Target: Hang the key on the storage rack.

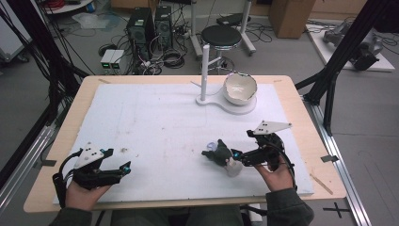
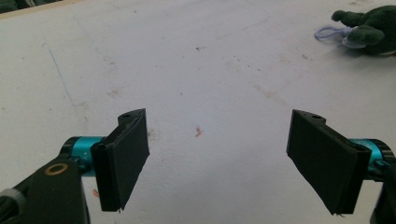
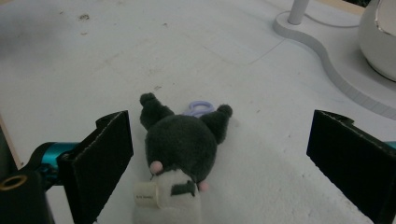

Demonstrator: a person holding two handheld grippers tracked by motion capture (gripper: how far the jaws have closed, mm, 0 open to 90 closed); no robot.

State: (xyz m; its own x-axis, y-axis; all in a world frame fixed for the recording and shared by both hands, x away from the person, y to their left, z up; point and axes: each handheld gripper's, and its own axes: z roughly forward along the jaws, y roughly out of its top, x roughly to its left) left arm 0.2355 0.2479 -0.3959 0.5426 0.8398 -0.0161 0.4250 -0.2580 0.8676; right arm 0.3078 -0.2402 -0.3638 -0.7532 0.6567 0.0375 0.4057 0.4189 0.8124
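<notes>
At the lower left of the high view, the left tongs (image 1: pixel 123 168) sit low over the white bench (image 1: pixel 155 122), jaws wide apart with nothing between them. At lower right, the right tongs (image 3: pixel 219 158) are also spread wide, the dark plush toy (image 3: pixel 184 140) lying on the bench between the jaws, nearer the left one; contact cannot be told. Farther back, at upper centre, a white bowl (image 1: pixel 240 88) rests on a white stand (image 1: pixel 205 70).
</notes>
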